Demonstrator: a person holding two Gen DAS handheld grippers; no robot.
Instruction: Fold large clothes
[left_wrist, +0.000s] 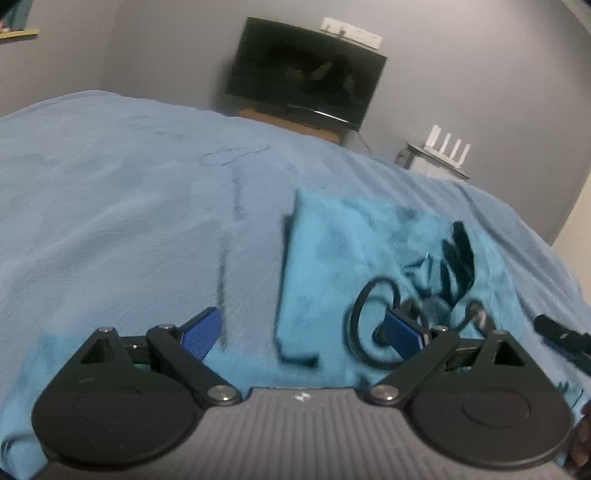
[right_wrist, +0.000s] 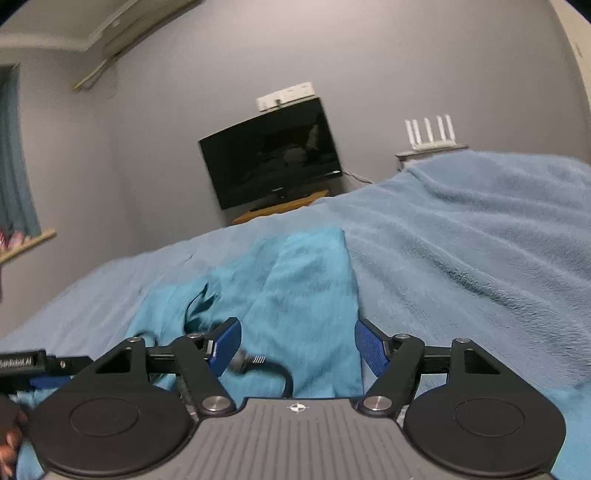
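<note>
A teal garment (left_wrist: 354, 254) lies partly folded on a light blue blanket (left_wrist: 110, 206), with a straight dark edge on its left side. My left gripper (left_wrist: 303, 334) is open above the garment's near part, nothing between its blue pads. In the right wrist view the same teal garment (right_wrist: 295, 288) spreads ahead, its right edge running along the blanket (right_wrist: 461, 251). My right gripper (right_wrist: 297, 347) hovers open over it with nothing between its pads. A black cable (left_wrist: 373, 317) loops over the cloth near the left gripper's right pad; the cable (right_wrist: 273, 365) also shows under the right gripper.
A dark television (left_wrist: 306, 74) stands on a wooden stand against the grey wall beyond the bed. A white router (left_wrist: 447, 142) with antennas sits on a small shelf to its right. The other gripper (right_wrist: 26, 363) shows at the left edge of the right wrist view.
</note>
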